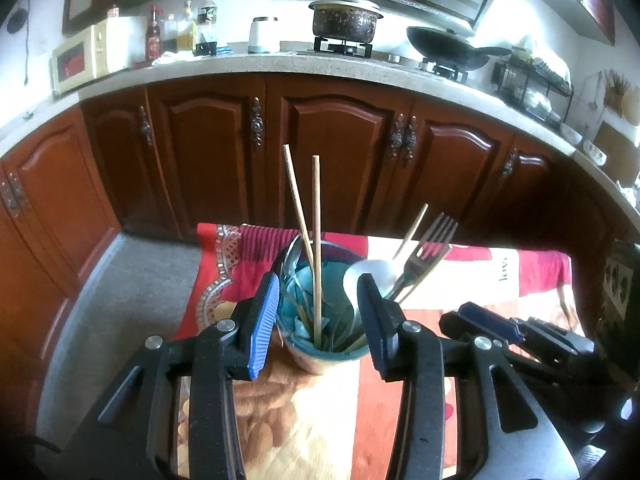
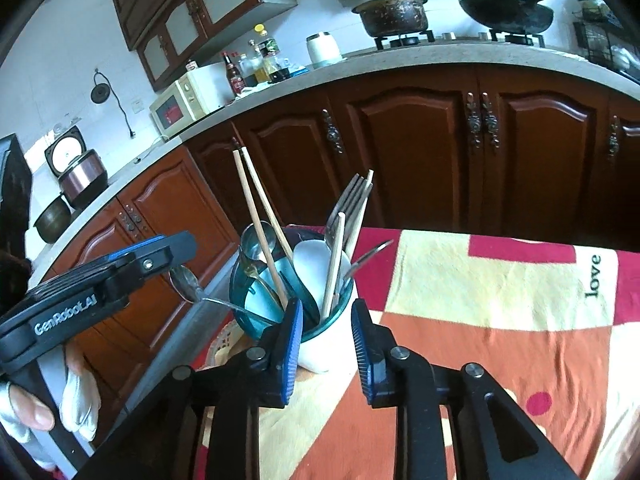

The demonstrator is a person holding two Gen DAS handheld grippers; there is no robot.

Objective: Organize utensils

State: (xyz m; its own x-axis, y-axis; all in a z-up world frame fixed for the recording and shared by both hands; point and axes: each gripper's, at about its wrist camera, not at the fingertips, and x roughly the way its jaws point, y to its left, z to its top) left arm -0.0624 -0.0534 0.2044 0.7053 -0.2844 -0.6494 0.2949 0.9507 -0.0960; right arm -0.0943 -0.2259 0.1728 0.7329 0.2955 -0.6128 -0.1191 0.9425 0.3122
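Note:
A cup (image 1: 320, 356), teal inside and pale outside, stands on the patterned tablecloth (image 1: 312, 420). It holds two tall chopsticks (image 1: 316, 220), a fork (image 1: 434, 244), a white spoon (image 1: 370, 276) and metal spoons. My left gripper (image 1: 320, 320) is open, its blue pads on either side of the cup's near rim and not pressing it. In the right wrist view the same cup (image 2: 326, 350) sits just beyond my right gripper (image 2: 326, 344), which is open and empty. A metal spoon (image 2: 186, 280) leans out of the cup to the left, under the left gripper (image 2: 160, 256).
The table's left and far edges drop to a grey floor (image 1: 132, 300). Dark wooden cabinets (image 1: 332, 152) run behind under a counter with a microwave (image 1: 80, 60), bottles, a pot (image 1: 346, 20) and a wok (image 1: 448, 46). A gloved hand (image 2: 76, 400) holds the left gripper.

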